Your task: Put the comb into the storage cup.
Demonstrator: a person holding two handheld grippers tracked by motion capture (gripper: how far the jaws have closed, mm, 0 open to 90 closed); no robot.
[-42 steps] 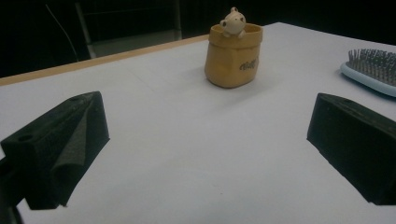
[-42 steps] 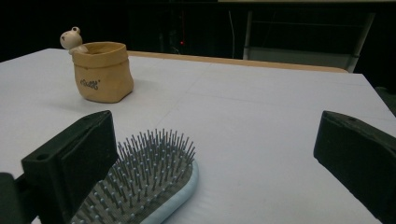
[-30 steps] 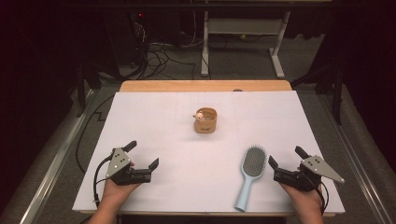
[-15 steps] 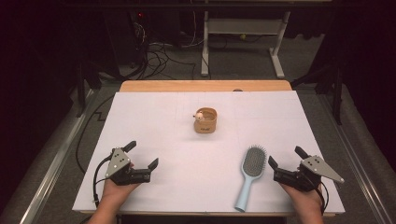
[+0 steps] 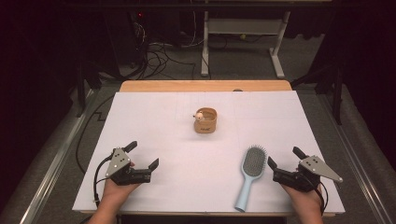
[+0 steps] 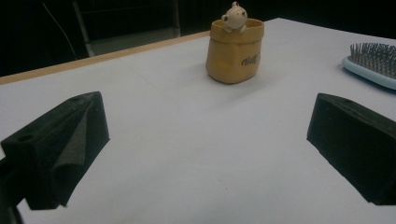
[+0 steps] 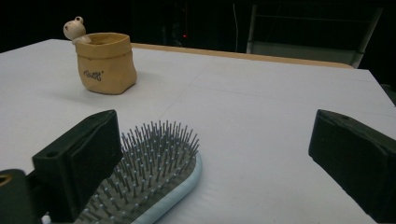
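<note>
Hairbrush [image 5: 251, 175] unmoved beside right claw [image 5: 285, 159] — jaws wide, just closing slightly, nothing between — left claw [image 5: 142, 153] released, unchanged

**Both hands low, jaws wide**

The left hand-held gripper [image 5: 142, 155] rests low in the person's left hand [image 5: 116, 189], jaws spread wide. The right hand-held gripper [image 5: 286, 158], in the right hand [image 5: 304, 198], also stands open; its jaws have just been closing slightly, with nothing between them.

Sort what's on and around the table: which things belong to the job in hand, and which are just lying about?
In the job:
- hairbrush, bristles up, beside the right gripper, whose open jaws have just been closing slightly
- left gripper, open, holding nothing

Lying about:
- tan pot with a little bear figure, mid-table
- cables on the floor behind the table
</note>
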